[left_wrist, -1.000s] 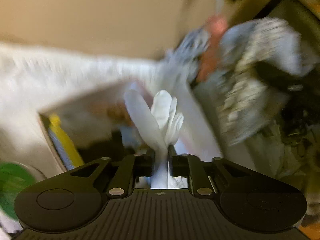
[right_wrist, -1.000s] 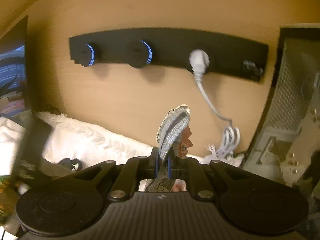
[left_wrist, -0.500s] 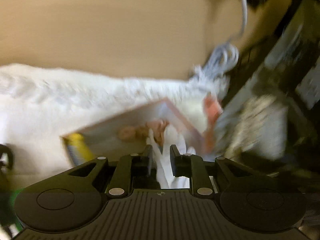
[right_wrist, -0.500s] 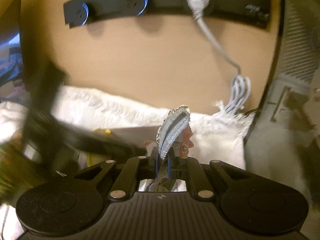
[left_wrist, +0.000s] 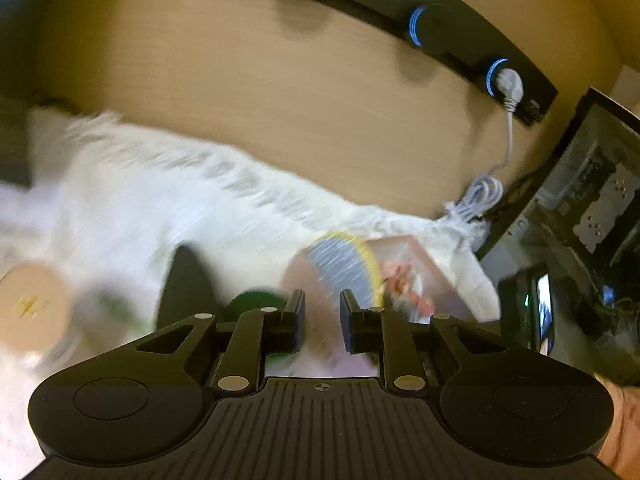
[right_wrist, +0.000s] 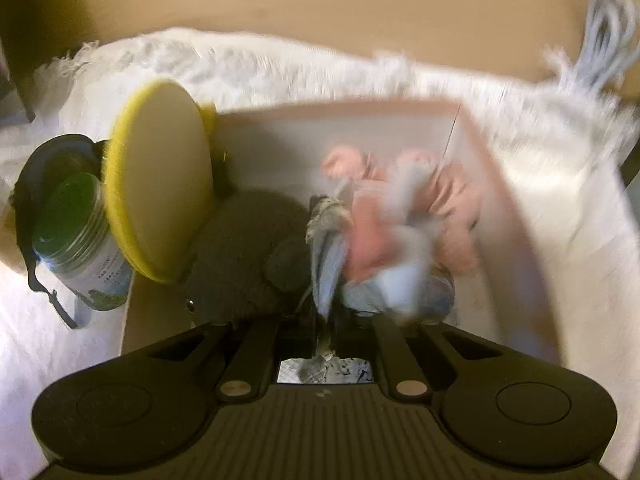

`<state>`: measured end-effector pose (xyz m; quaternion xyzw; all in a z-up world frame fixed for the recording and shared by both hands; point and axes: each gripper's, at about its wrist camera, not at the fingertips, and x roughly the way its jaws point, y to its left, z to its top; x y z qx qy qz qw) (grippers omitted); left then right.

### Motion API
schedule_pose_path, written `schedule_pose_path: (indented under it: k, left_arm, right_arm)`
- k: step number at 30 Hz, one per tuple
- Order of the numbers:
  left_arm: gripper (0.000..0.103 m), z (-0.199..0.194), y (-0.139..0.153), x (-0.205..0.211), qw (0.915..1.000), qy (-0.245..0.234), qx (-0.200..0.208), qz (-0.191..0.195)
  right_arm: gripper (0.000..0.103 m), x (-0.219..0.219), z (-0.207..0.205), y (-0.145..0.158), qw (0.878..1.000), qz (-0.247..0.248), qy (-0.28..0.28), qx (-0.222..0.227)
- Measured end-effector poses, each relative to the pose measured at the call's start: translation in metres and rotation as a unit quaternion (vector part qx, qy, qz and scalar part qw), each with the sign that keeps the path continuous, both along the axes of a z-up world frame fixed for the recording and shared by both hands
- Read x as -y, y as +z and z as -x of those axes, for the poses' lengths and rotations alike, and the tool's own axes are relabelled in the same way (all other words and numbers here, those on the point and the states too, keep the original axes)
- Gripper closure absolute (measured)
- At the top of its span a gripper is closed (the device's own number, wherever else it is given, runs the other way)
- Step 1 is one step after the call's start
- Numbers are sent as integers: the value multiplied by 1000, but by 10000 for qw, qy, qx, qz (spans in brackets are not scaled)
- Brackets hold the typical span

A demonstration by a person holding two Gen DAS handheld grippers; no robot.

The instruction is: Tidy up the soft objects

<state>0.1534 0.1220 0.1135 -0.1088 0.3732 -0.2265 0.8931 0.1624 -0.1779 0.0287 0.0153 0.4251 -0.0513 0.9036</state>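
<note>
White sock [right_wrist: 404, 280] now off left fingers [left_wrist: 294, 320].

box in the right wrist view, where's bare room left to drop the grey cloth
Bare box floor shows along the far wall, between the yellow disc and the pink toy. The near half is crowded: dark grey plush on the left, pink and white pieces on the right. The right gripper holds the grey cloth between them.
</note>
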Motion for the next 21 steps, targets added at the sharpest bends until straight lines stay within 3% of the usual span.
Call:
schedule_pose_path:
  k: [5,9,10,14,18,21]
  left_arm:
    - [82,29,-28,-26,9989,-24,-410,-227]
    - [82,43,-53,-46,9963,237,-743,-373]
    - [82,46,-59,-51,9953,338,-802,-428]
    - [82,51,-76,-64,9920,538,-1003,-541]
    - [82,51,-76,-68,9923,499,-1006,-526]
    - [82,51,-73,-68,9935,413,-960,-442]
  right_arm:
    - [96,-9,2,1,9998,172,-31,-89]
    - [90,-15,13,10,9996,277,-76,-57]
    - [85,-16,17,14,9994,338,-67,-13]
    - [46,-34,38,37,9936,1068,77,357]
    - [45,-51,51,60,9838,1605,192,777]
    - [45,-64,58,80,9784,1690,245,1163]
